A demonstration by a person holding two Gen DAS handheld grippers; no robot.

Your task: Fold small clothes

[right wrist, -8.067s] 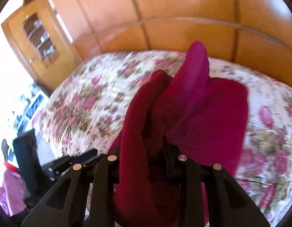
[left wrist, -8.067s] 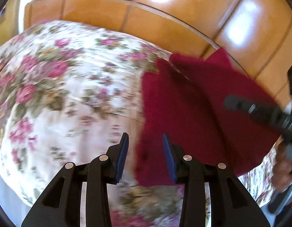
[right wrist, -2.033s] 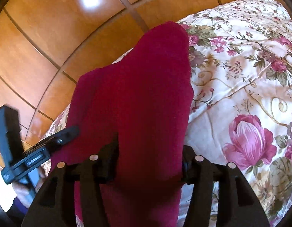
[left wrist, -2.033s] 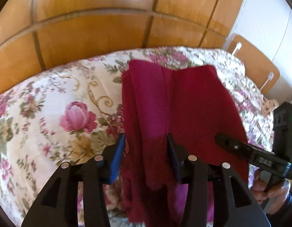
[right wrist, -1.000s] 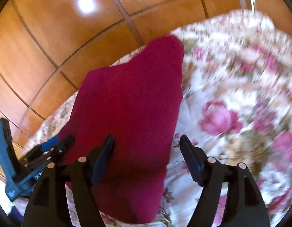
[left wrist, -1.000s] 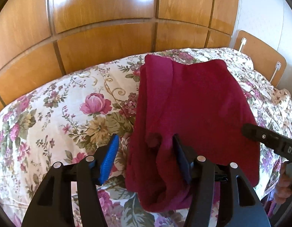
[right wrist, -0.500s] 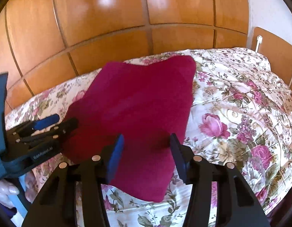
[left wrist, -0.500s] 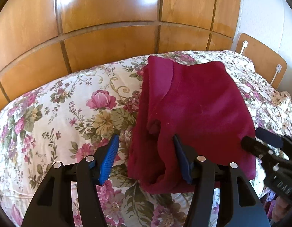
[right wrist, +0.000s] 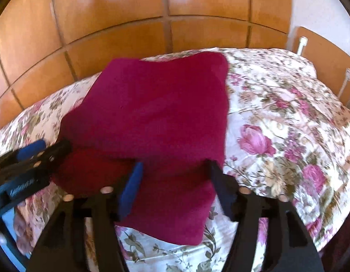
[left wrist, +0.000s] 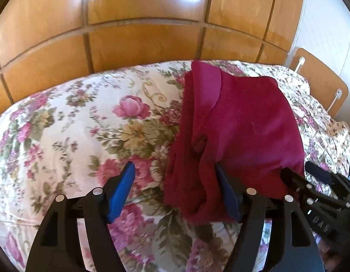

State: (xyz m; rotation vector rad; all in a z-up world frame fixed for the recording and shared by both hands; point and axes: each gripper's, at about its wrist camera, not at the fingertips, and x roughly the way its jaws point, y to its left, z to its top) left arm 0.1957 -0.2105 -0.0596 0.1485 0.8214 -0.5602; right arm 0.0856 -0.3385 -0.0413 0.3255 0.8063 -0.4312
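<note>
Since the earlier frame, both tongs, left [left wrist: 175,192] and right [right wrist: 172,185], have released and are opening over one folded red garment [right wrist: 156,117] on the bed [left wrist: 61,136].

bright daylight, with white glare patches on the glossy wooden panels [left wrist: 138,4]. both fisheye views bend hard at the dark rims. the right wrist picture looks motion-blurred, perhaps softest on the floral bedspread [right wrist: 288,124].

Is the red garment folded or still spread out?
Folded. The red garment lies on the floral bedspread as a compact block, with doubled layers showing along its left edge in the left wrist view.
</note>
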